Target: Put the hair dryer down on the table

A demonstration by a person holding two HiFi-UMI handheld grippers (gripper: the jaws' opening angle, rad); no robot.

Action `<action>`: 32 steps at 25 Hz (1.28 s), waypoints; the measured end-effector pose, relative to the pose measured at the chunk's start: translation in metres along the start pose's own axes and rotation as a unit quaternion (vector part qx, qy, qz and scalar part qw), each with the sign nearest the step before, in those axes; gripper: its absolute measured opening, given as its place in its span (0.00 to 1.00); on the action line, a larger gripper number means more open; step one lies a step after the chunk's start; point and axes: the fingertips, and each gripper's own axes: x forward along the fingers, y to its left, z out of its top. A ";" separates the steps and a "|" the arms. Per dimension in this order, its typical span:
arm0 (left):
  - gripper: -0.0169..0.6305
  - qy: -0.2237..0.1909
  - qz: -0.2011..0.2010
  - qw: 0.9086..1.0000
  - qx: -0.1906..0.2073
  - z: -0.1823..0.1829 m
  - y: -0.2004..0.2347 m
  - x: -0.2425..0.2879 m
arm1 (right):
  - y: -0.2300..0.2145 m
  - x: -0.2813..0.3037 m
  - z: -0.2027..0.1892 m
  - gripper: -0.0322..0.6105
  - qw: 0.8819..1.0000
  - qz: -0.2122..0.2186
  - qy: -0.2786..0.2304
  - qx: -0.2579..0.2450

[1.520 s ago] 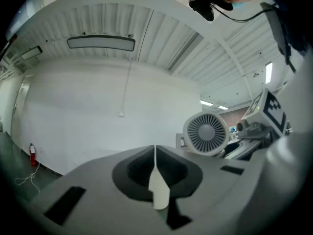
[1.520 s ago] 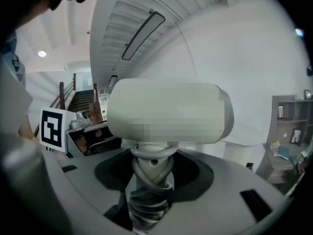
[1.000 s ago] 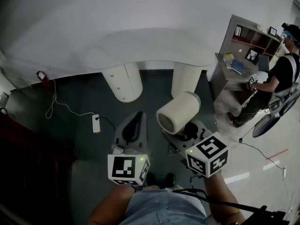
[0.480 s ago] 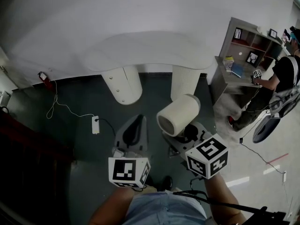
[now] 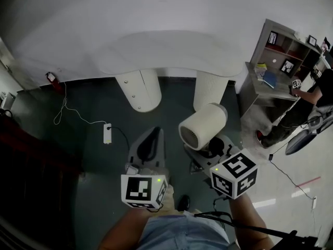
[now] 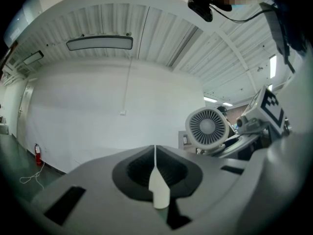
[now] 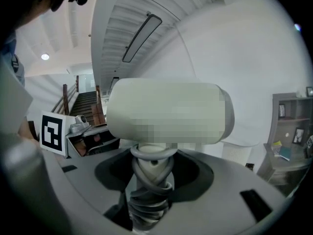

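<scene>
A cream hair dryer (image 5: pixel 203 126) with a wide round barrel is held over the dark floor, short of the white table (image 5: pixel 171 48). My right gripper (image 5: pixel 210 147) is shut on its handle (image 7: pixel 149 180), which has grey cord wrapped around it; the barrel (image 7: pixel 166 114) stands above the jaws. My left gripper (image 5: pixel 148 145) hangs beside it to the left, shut with nothing in it; its pads (image 6: pixel 155 155) meet in a thin line. The dryer's rear grille (image 6: pixel 208 126) shows in the left gripper view at the right.
The table stands on two pale round legs (image 5: pixel 138 90) (image 5: pixel 210 90). A power strip (image 5: pixel 107 134) with a cable lies on the floor at left, near a red object (image 5: pixel 50 78). A grey shelf desk (image 5: pixel 270 61) and another person (image 5: pixel 312 92) are at right.
Both grippers, with the dryer, have drifted a little toward the table. The person at the right has moved farther right, toward the frame's edge.
</scene>
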 end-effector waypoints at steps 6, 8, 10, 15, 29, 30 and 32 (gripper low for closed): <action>0.05 0.000 0.001 1.000 -0.001 -0.008 0.022 0.038 | -0.028 0.032 0.007 0.38 1.000 -0.008 0.001 0.003; 0.05 0.001 -0.001 1.000 -0.002 -0.010 0.033 0.054 | -0.038 0.046 0.011 0.38 1.000 -0.012 0.002 0.005; 0.05 0.003 -0.005 1.000 -0.002 -0.010 0.044 0.072 | -0.048 0.061 0.016 0.38 1.000 -0.014 0.004 0.009; 0.05 0.006 -0.008 1.000 0.000 -0.008 0.079 0.113 | -0.069 0.104 0.039 0.38 1.000 -0.016 0.000 0.012; 0.05 -0.005 -0.036 0.999 0.011 -0.002 0.162 0.194 | -0.109 0.207 0.094 0.38 0.999 -0.042 -0.014 0.003; 0.05 -0.006 -0.038 0.999 0.011 -0.001 0.166 0.198 | -0.112 0.212 0.096 0.38 0.999 -0.045 -0.016 0.004; 0.05 -0.007 -0.039 0.999 0.011 -0.001 0.173 0.206 | -0.119 0.221 0.101 0.38 0.999 -0.047 -0.015 0.005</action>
